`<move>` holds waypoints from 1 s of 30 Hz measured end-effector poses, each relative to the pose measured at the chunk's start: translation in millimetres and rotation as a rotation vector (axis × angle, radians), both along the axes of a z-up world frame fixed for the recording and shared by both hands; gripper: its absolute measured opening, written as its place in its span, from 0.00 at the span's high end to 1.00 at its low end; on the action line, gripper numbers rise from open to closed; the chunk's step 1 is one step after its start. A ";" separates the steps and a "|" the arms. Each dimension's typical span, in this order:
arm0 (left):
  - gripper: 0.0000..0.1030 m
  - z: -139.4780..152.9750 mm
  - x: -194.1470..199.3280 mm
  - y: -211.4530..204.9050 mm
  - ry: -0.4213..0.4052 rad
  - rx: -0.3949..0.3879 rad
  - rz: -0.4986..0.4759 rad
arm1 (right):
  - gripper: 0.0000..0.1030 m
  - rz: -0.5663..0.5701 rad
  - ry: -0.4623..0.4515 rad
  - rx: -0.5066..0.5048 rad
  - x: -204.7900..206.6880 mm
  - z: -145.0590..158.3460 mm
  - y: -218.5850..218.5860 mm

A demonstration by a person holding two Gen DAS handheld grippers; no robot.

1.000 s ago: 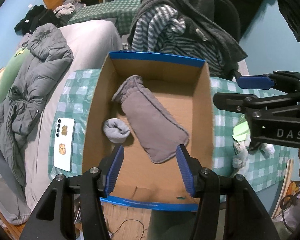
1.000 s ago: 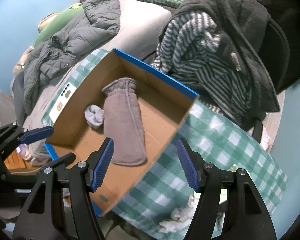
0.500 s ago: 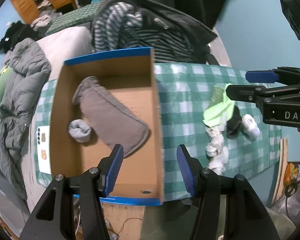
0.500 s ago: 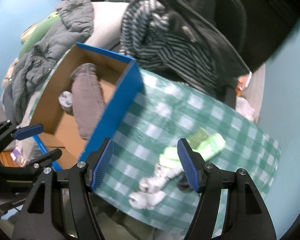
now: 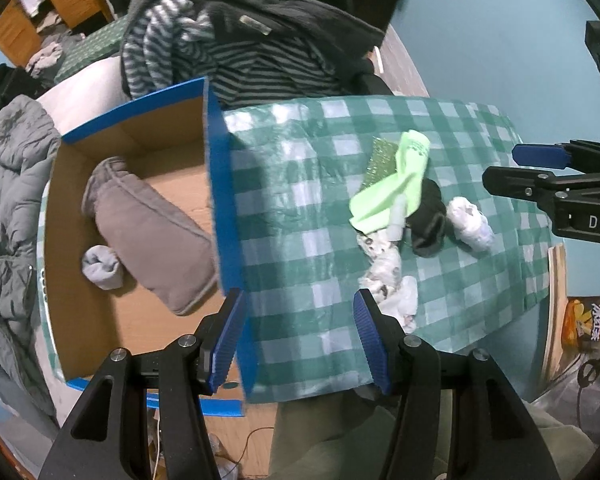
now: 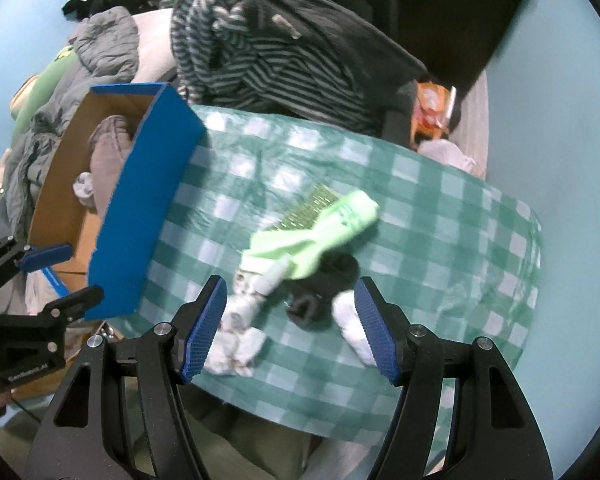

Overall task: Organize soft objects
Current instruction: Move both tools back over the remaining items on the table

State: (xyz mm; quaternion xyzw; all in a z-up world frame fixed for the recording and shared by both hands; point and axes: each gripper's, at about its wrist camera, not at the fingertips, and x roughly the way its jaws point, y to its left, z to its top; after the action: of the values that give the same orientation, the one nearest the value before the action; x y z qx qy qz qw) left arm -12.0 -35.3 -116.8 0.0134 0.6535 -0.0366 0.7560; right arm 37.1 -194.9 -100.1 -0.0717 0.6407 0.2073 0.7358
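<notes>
Green checked cloth [image 6: 440, 200] is covering the table, socks [image 6: 312, 236] lying beside the box [image 6: 148, 208]. Both grippers, left [image 5: 298, 336] and right [image 6: 290, 320], are hanging apart, holding nothing. Try lowering the right one over just one sock.

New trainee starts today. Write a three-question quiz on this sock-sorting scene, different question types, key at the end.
1. True or false: the cardboard box is empty.
2. Which lies on top of the black sock? A) light green sock B) grey jacket C) phone
3. Fill in: the left claw and right claw are both ____, holding nothing.

Key: 1 false, a grey pouch and a rolled grey sock lie inside; 2 A; 3 open.
</notes>
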 end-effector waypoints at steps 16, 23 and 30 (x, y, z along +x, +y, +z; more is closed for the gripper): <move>0.30 -34.9 2.5 -32.8 0.070 -0.041 0.040 | 0.31 -0.023 0.052 -0.005 -12.1 -43.9 -63.8; 0.27 -55.4 8.5 -42.7 0.098 -0.067 0.080 | 0.31 -0.001 0.082 -0.017 -17.1 -74.3 -74.8; 0.24 -78.5 13.1 -51.2 0.126 -0.090 0.098 | 0.31 0.042 0.103 -0.027 -20.4 -98.2 -74.9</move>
State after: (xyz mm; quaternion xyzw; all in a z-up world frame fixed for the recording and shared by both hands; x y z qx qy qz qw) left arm 1.1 -86.5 -195.3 -0.0550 0.6971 -0.0297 0.7142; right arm 16.7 -269.8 -198.2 -0.0841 0.6789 0.2174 0.6963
